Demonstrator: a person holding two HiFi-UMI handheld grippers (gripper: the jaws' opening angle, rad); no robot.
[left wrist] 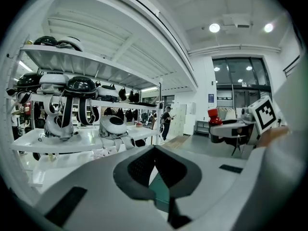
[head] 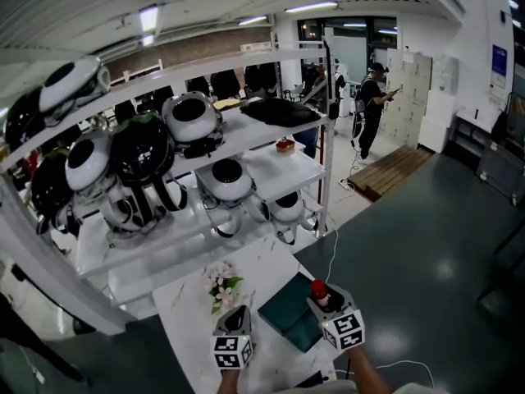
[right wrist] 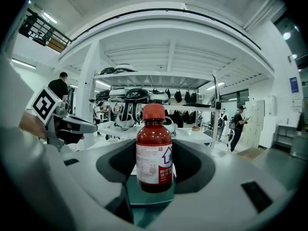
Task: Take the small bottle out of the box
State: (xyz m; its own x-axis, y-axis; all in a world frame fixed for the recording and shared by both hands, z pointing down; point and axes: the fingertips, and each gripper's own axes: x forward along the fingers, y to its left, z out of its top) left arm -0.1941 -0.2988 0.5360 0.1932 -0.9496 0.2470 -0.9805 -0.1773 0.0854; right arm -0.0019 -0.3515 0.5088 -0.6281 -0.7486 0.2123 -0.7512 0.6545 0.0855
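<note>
Below your tongs, the white worktop carries the teal box. Your right tongs grasp the small bottle upright, lifted above the box. Your left tongs are clenched and empty.

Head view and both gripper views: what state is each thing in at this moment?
small bottle: upright, red cap on, held above the box.
right hand-held gripper: jaws shut on the small bottle.
left hand-held gripper: jaws together, nothing between them.
box: lying on the white table; whether it is open cannot be told.
</note>
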